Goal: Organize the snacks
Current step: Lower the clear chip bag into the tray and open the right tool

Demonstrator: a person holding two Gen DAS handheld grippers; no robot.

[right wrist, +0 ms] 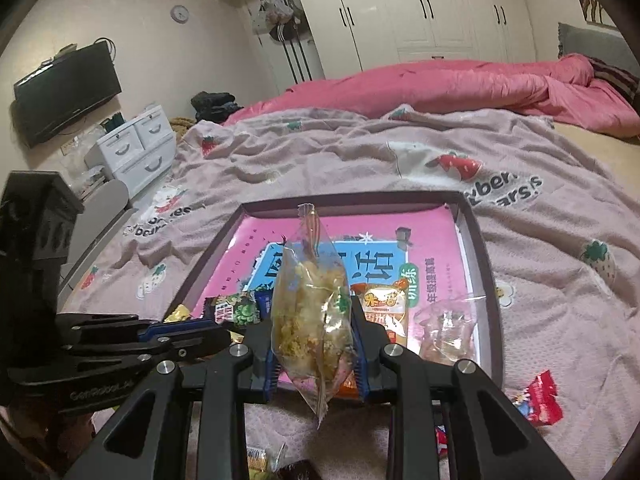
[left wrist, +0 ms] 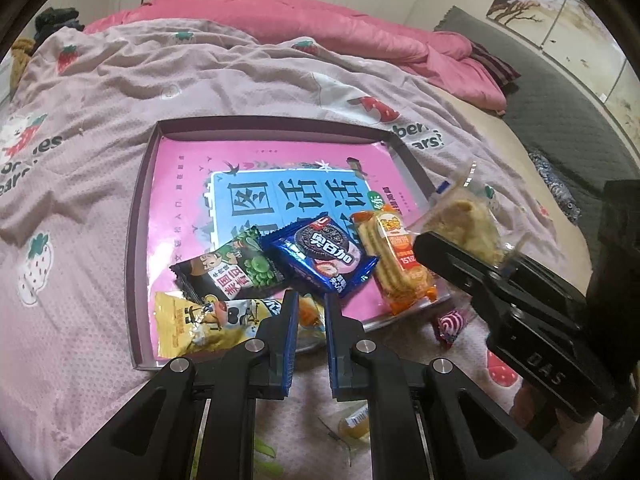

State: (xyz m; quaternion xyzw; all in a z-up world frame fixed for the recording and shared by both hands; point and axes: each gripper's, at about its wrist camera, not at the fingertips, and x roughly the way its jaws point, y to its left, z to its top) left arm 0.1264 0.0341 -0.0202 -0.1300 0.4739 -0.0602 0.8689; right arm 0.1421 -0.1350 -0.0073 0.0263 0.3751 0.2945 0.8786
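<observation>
A shallow dark-rimmed box with a pink book inside lies on the bed. In it lie a green pea packet, a blue Oreo packet, an orange cracker packet and a yellow packet. My left gripper hangs open and empty over the box's near edge. My right gripper is shut on a clear bag of crumbly yellow cake, held over the box's near right corner; the bag and gripper also show in the left wrist view.
A red-and-white candy and a small yellow packet lie on the blanket near the box. A red packet lies to the right. An empty clear wrapper sits in the box. A pink duvet is at the back.
</observation>
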